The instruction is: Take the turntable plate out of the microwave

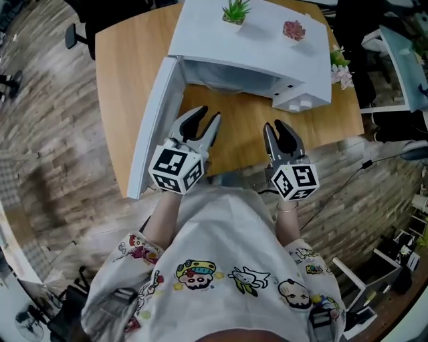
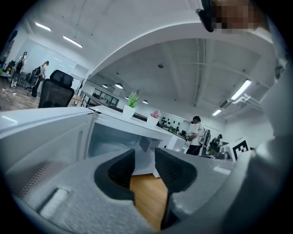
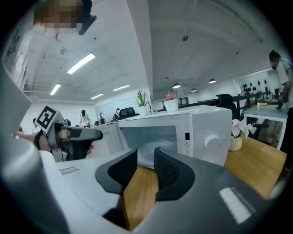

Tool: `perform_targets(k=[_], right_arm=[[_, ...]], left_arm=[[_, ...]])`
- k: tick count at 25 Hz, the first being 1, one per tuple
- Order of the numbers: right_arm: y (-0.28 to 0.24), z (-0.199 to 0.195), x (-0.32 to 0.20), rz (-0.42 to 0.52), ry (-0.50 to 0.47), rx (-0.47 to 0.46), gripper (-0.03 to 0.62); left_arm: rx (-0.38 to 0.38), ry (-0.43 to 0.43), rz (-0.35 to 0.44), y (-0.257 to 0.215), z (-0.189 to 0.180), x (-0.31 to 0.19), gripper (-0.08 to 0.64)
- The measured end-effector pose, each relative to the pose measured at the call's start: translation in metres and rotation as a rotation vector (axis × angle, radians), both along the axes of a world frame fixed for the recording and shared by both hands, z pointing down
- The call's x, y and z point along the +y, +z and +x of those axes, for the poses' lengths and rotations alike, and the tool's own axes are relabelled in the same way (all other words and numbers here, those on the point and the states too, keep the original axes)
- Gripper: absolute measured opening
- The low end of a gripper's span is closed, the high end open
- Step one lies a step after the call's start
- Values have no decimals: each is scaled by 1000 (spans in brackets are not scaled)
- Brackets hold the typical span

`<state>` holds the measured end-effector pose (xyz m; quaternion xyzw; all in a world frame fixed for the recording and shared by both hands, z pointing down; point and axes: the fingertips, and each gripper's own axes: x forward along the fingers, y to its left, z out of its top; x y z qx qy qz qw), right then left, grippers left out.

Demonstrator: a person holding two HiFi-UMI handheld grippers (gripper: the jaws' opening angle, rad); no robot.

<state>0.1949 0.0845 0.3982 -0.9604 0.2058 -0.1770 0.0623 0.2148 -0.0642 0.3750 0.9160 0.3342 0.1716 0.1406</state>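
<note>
A white microwave stands on the wooden table, its door swung wide open to the left. In the right gripper view the glass turntable plate lies flat inside the cavity. My left gripper hovers over the table just in front of the opening, beside the door, open and empty. My right gripper is level with it in front of the control panel, also open with nothing between its fingers. Both point toward the microwave, a short way from it.
Two small potted plants stand on the microwave's top. A pot of pale flowers sits to its right. The open door blocks the left side. The table's front edge runs just under my grippers. Office chairs and people are in the background.
</note>
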Motion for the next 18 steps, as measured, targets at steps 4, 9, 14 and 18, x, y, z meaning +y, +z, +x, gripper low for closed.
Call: perform_targets(k=[4,9,14,18], right_arm=[[3,-2,6,0,38,-4,112],[5,-1,14,10,52,-8,112],[14,-1,17,21,48,-26,112],[18,3,20,39,51,-34,112]], left_arm=[[-14,35,-7,6,2,10,130],[-22,44,-9,10,5,20,130],[-40,26,-33,14,7,25,130],[-59,2,-46,20,10,25,130]])
